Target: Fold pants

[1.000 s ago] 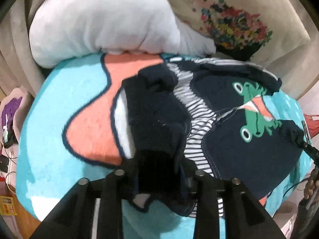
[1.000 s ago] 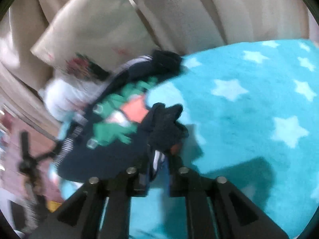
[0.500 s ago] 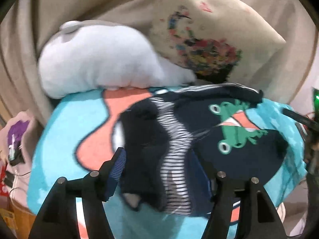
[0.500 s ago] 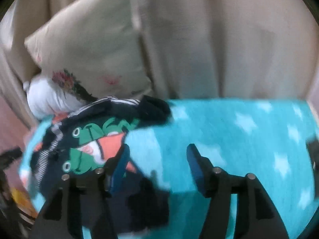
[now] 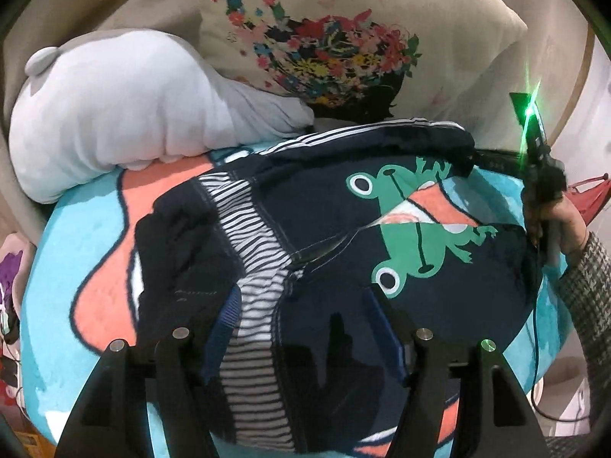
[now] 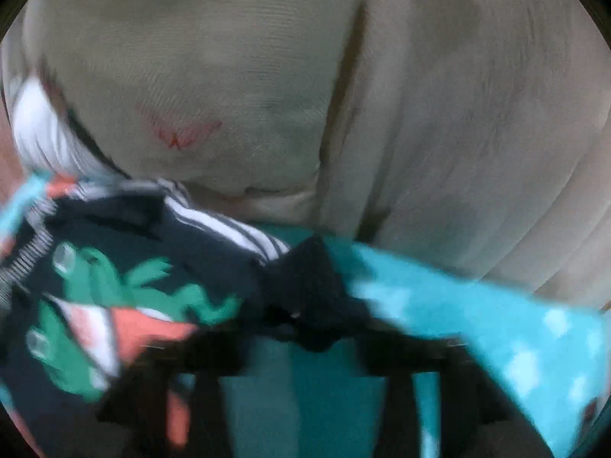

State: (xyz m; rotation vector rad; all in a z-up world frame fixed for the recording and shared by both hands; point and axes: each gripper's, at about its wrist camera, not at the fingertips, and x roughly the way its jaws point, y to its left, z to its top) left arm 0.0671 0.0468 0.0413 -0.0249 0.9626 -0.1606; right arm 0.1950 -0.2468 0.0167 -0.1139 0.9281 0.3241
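The navy pants (image 5: 328, 236) with the green frog print (image 5: 412, 229) are lying folded over on the turquoise fleece blanket (image 5: 68, 252), striped lining showing along the left, right up against the white plush pillow (image 5: 114, 110) and the floral cushion (image 5: 343, 45) behind. The left claw (image 5: 301, 320) is spread wide open above the near edge of the pants, blue pads on either side of the striped bit, holding nothing. The right claw (image 6: 301, 347) is basically a dark smear in its own camera, so I honestly can't tell if it's open or pinching that dark bunched corner sitting right in front of it. What could go wrong, imo: the fabric is soft and already lumpy on a squishy blanket, so if the left claw bites down here it could grab the lining plus the layer under it, or even a bit of fleece, and drag the whole fold out of line. Same risk on the right, a corner snagged at speed would pull the top layer askew. Also the pants are crowding the pillow, so a fold going that way might ride up on it. As for the views, the left wrist gives the full layout sharply, including the person's right hand (image 5: 553, 225) on its handle at the far edge of the pants, while the right wrist only adds a close look at that far corner and the star pattern on the blanket, and it's too blurred to trust much.
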